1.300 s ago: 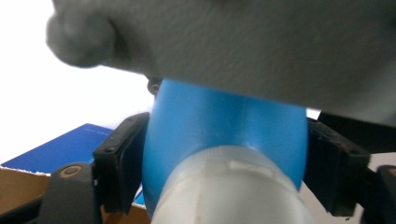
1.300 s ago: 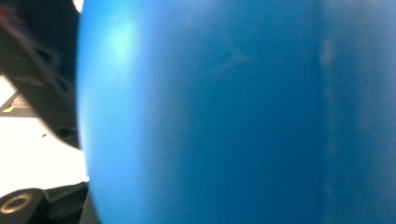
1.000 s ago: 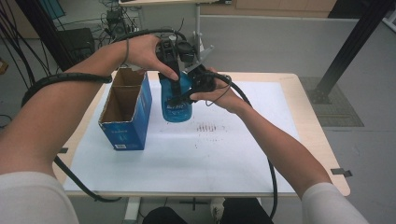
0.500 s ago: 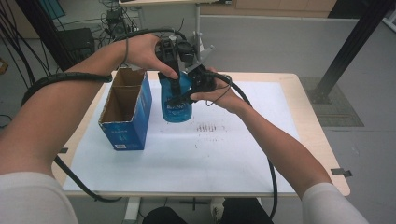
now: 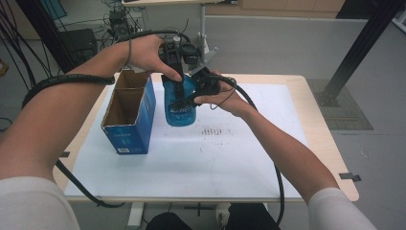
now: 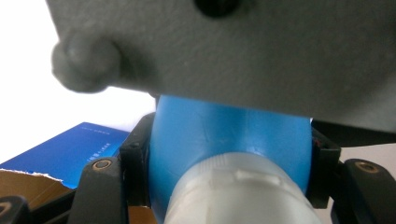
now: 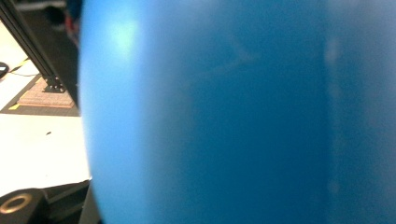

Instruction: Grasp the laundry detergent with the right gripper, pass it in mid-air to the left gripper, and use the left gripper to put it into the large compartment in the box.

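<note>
Standing upright near the far edge of the surface (image 5: 249, 158), the blue bottle (image 5: 179, 108) has the left claw (image 5: 178, 79) clamped on its shoulder below the white cap, and the right claw (image 5: 191, 98) pressed against its side, its grip unclear. An open blue box (image 5: 129, 115) stands just left; the near half is white sheet.

The high view looks forward and down over the table (image 5: 249, 172) from the person's side. The left gripper view sits very close behind a blue bottle (image 6: 224, 135), with a box (image 6: 65, 154) at lower left. The right gripper view presses against the same bottle (image 7: 233, 116).
</note>
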Demonstrator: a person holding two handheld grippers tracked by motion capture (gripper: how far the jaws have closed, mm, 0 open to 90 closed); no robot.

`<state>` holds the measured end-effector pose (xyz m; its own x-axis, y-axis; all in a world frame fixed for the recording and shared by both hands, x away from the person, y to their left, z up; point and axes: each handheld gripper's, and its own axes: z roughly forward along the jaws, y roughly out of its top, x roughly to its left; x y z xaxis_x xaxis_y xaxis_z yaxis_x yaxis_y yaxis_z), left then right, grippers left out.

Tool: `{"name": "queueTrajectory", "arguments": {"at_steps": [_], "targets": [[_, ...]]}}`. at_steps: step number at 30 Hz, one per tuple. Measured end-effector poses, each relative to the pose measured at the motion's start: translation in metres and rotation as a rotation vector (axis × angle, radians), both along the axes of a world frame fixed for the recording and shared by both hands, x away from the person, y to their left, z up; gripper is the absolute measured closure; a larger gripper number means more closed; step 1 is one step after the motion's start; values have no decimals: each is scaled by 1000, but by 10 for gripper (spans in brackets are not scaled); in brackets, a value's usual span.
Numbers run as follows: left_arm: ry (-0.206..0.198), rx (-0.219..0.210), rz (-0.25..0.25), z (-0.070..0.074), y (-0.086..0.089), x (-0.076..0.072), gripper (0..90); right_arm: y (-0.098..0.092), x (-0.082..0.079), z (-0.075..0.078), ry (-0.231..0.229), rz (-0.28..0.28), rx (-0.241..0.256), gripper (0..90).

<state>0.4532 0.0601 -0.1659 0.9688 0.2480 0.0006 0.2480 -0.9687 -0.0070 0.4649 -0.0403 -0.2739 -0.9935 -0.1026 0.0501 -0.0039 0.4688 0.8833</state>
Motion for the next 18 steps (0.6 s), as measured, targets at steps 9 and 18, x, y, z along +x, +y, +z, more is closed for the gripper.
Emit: {"name": "queueTrajectory", "arguments": {"at_steps": [9, 18], "targets": [[-1, -7, -2, 0, -1, 1, 372, -2, 0, 0, 19, 1, 5, 437], [1, -6, 3, 0, 0, 0, 373, -1, 1, -2, 8, 12, 17, 435]]}}
